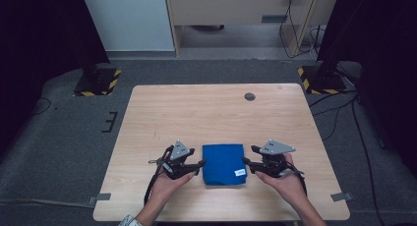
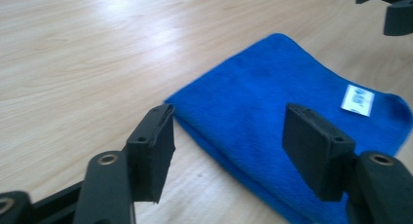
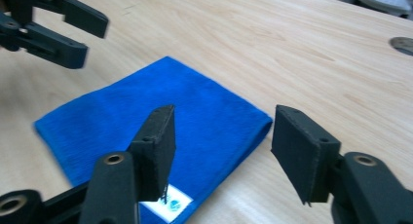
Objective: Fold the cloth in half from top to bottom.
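Lying flat near the table's (image 1: 216,108) front edge, a folded blue cloth (image 1: 223,163) sits midway between the two hands, its long sides running away from the person. A white label (image 1: 240,172) marks its near right corner. Bare wood stretches wide beyond the cloth toward the far edge, broken by a round grey cap (image 1: 250,96) near the back. To the left and right of the hands a strip of bare table reaches each side edge, and only a narrow band of wood separates the cloth from the front edge.

The left hand-held gripper (image 1: 199,163) sits just beside the cloth's left side, jaws pointing inward at it. In the left gripper view (image 2: 228,148) its jaws stand well apart, with the cloth's folded edge (image 2: 219,158) and near corner lying in the gap between them; the pads press on nothing. The right hand-held gripper (image 1: 247,159) sits just beside the cloth's right side, facing the left one across the fabric. In the right gripper view (image 3: 221,153) its jaws are likewise spread, with the cloth's corner (image 3: 263,121) between them and the label (image 3: 170,204) low by the left pad; nothing is gripped. Both grippers hover close to the tabletop, each holding nothing.
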